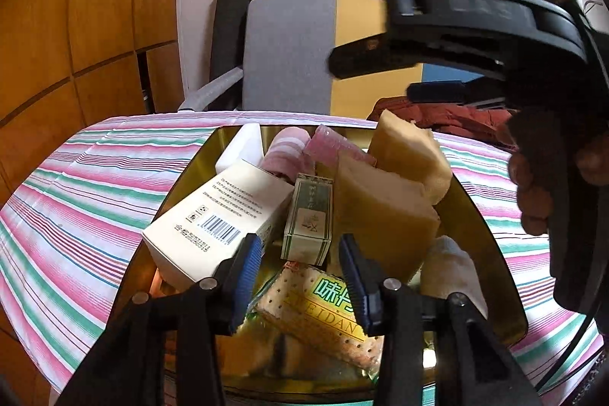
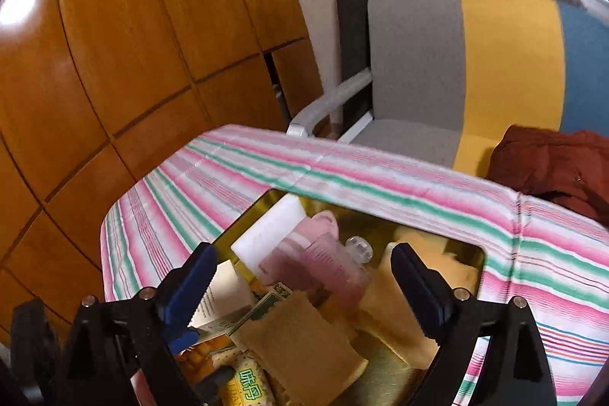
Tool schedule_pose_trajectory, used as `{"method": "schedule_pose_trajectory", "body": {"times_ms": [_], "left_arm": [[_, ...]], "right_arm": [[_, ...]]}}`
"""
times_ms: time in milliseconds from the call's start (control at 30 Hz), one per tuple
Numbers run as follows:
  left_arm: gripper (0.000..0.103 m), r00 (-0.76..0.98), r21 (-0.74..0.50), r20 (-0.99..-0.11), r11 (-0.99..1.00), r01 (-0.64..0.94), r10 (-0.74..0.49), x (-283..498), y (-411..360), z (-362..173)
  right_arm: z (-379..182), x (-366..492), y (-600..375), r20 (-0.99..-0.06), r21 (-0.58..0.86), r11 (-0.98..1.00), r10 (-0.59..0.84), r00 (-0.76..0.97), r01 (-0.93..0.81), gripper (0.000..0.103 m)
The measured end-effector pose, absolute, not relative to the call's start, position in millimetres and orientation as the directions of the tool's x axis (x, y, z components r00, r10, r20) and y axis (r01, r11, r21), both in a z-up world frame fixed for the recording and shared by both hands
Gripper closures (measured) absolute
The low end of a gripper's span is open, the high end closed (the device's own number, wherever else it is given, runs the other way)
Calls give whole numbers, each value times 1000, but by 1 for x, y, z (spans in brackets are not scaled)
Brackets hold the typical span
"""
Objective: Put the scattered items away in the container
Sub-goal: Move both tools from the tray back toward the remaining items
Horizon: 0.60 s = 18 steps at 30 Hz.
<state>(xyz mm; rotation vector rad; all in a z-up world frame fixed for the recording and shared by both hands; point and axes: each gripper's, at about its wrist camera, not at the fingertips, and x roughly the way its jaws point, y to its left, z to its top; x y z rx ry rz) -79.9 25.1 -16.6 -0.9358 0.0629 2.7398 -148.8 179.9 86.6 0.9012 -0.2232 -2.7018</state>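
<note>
A gold tin (image 1: 479, 215) sits on the striped tablecloth (image 1: 95, 185), full of items. Inside are a white barcode box (image 1: 217, 215), a small green box (image 1: 310, 215), two yellow sponges (image 1: 384, 215), a pink rolled cloth (image 1: 285, 151), a pink hair roller (image 1: 335, 145), a cracker packet (image 1: 323, 307) and a white cloth (image 1: 449, 269). My left gripper (image 1: 300, 257) hangs open just above the cracker packet, pads touching nothing. My right gripper (image 2: 302, 259) stands wide open over the tin (image 2: 380, 219), above a sponge (image 2: 300, 337) and the roller (image 2: 331, 265); it also appears as the right gripper (image 1: 377, 75) higher up.
A grey, yellow and blue chair (image 2: 456, 63) stands behind the table with a red garment (image 2: 552, 162) on it. Wooden panelling (image 2: 133, 63) fills the left. A person's hand (image 1: 533, 185) holds the right gripper's handle. Striped cloth (image 2: 552, 273) surrounds the tin.
</note>
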Motion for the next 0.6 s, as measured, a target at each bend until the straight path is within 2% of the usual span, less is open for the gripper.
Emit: {"method": "schedule_pose_trajectory", "body": {"times_ms": [200, 433, 600], "left_arm": [[55, -779, -24, -594, -972, -233, 201, -73, 27, -8], [51, -809, -11, -561, -979, -202, 173, -57, 34, 14], [51, -782, -67, -565, -959, -276, 264, -50, 52, 29]], "right_arm": [[96, -107, 210, -490, 173, -982, -150, -859, 73, 0], [87, -66, 277, -542, 176, -984, -76, -837, -24, 0], [72, -25, 346, -607, 122, -984, 31, -794, -131, 0]]}}
